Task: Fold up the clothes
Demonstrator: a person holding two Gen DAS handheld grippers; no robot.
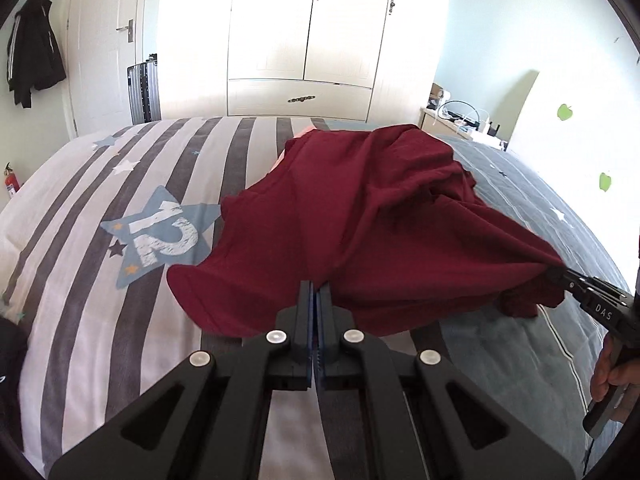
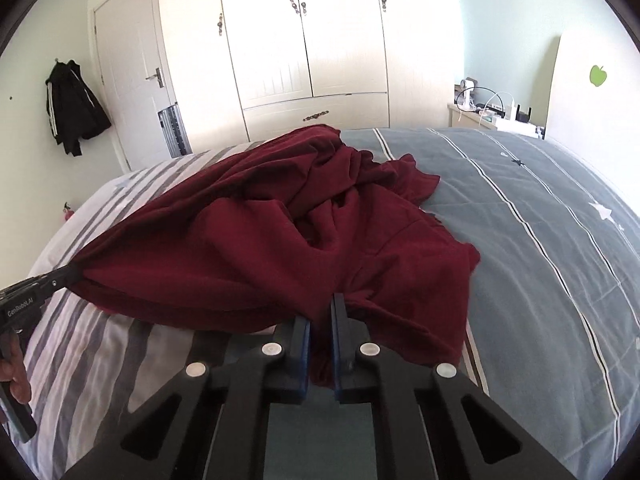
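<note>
- A dark red garment (image 1: pixel 360 216) is lying crumpled across the middle of a bed (image 1: pixel 80 280), partly lifted off the covers along its near edge.
- The bed cover is showing grey and white stripes on one half, with a pale blue star (image 1: pixel 160 236) bearing the number 12, and plain blue-grey with thin lines on the other half.
- The left hand-held gripper (image 1: pixel 316 292) is pinching the near hem of the garment, its two fingers pressed together with only the cloth between them.
- The right hand-held gripper (image 2: pixel 320 312) is also clamping a bunched fold of the garment's near edge, with red cloth filling the narrow gap between its fingers.
- In the left wrist view, the right gripper is showing at the right edge, pulling a corner of the fabric taut, and a person's hand (image 1: pixel 612 376) is wrapping around its handle.
- In the right wrist view, the left gripper is showing at the left edge, gripping a gathered point of cloth stretched toward it.
- A little pale pink fabric (image 1: pixel 298 134) is peeking out from under the far side of the garment.
- Beyond the bed, a cream wardrobe (image 1: pixel 304 40) is standing against the far wall.
- A black jacket (image 1: pixel 34 60) is hanging on the wall beside a white door (image 1: pixel 108 40).
</note>
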